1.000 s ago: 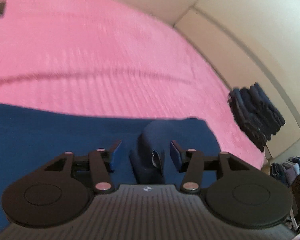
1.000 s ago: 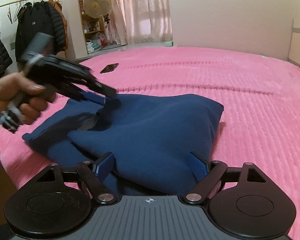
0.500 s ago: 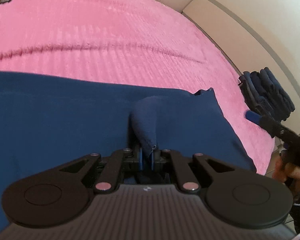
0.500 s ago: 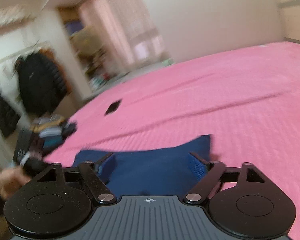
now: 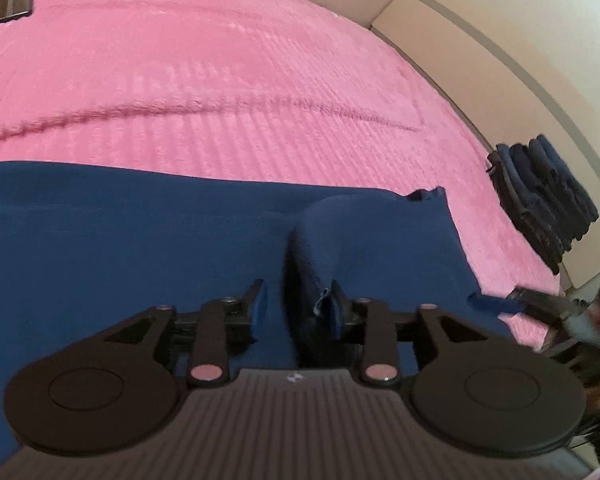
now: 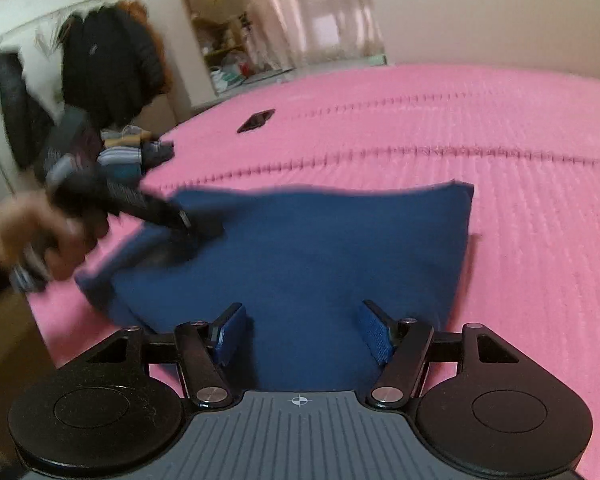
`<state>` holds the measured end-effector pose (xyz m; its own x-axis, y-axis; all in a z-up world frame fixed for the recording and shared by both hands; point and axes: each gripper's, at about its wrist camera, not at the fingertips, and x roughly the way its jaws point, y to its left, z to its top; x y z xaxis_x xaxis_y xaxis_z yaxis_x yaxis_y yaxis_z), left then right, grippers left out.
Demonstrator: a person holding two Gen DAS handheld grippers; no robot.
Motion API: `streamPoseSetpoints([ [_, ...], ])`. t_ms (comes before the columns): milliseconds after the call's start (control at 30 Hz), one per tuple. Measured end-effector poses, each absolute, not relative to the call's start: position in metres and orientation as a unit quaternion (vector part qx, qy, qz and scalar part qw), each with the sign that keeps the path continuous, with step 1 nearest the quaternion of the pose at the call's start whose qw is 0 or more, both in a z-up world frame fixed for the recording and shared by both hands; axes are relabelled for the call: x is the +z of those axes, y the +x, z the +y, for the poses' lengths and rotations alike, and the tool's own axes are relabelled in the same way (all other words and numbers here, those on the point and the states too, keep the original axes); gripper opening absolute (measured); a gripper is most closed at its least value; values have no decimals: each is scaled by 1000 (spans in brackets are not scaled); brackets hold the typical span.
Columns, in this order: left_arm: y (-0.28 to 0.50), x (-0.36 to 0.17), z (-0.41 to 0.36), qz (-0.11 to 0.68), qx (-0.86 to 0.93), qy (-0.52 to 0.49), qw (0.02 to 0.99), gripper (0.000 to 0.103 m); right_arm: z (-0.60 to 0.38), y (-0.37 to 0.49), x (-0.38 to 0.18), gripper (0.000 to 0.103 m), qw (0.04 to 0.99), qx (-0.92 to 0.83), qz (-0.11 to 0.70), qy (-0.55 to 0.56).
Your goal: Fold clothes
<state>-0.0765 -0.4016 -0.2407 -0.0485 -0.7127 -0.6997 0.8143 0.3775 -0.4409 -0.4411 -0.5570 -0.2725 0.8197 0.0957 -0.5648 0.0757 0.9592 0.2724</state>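
A dark blue garment lies folded on the pink bed. My left gripper is open right over it; a raised ridge of the blue cloth stands between the fingers, touching the right one. The right gripper's blue fingertip shows at the garment's right edge. In the right wrist view my right gripper hovers open over the near end of the garment, nothing pinched. A hand holds the left gripper at the garment's far left corner, blurred.
A dark phone lies on the bed beyond the garment, also visible as the phone from the right. A stack of folded dark clothes sits at the bed's right side. Coats hang beyond the bed, with a clothes pile below them.
My left gripper, shut on a cloth fold half a second ago, has opened and the fold stays standing. The right gripper has swung back down over the garment, still open.
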Motion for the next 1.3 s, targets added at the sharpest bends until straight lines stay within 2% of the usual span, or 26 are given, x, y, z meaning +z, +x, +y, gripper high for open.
streamPoseSetpoints([
  [67, -77, -231, -386, 455, -550, 56, 698, 34, -557, -448, -264, 65, 944, -6, 288, 163],
  [167, -80, -216, -358, 434, -530, 62, 726, 26, -554, -455, -263, 65, 943, -18, 285, 172],
  [333, -102, -199, -328, 398, -531, 68, 745, 26, -546, -463, -256, 65, 945, -36, 278, 168],
  [500, -141, -191, -335, 363, -606, 43, 706, 28, -542, -466, -257, 66, 946, -45, 264, 182],
  [600, -158, -200, -363, 368, -623, 73, 687, 29, -548, -469, -257, 66, 944, -51, 258, 198],
  [667, -163, -221, -383, 393, -612, 117, 676, 28, -557, -481, -256, 76, 939, -72, 246, 229],
  [700, -166, -232, -389, 397, -603, 146, 676, 27, -561, -487, -256, 88, 936, -84, 240, 245],
  [900, -162, -227, -378, 386, -606, 124, 685, 26, -577, -514, -261, 89, 917, -113, 224, 311],
  [1033, -176, -206, -370, 339, -631, 136, 685, 27, -582, -524, -265, 89, 905, -120, 221, 343],
  [1067, -184, -203, -369, 318, -641, 152, 682, 28, -578, -523, -263, 89, 910, -119, 227, 325],
  [1200, -223, -203, -361, 214, -654, 265, 675, 30, -527, -503, -253, 89, 945, -116, 295, 82],
  [1300, -241, -210, -357, 171, -654, 317, 666, 31, -505, -486, -258, 88, 937, -121, 326, -25],
])
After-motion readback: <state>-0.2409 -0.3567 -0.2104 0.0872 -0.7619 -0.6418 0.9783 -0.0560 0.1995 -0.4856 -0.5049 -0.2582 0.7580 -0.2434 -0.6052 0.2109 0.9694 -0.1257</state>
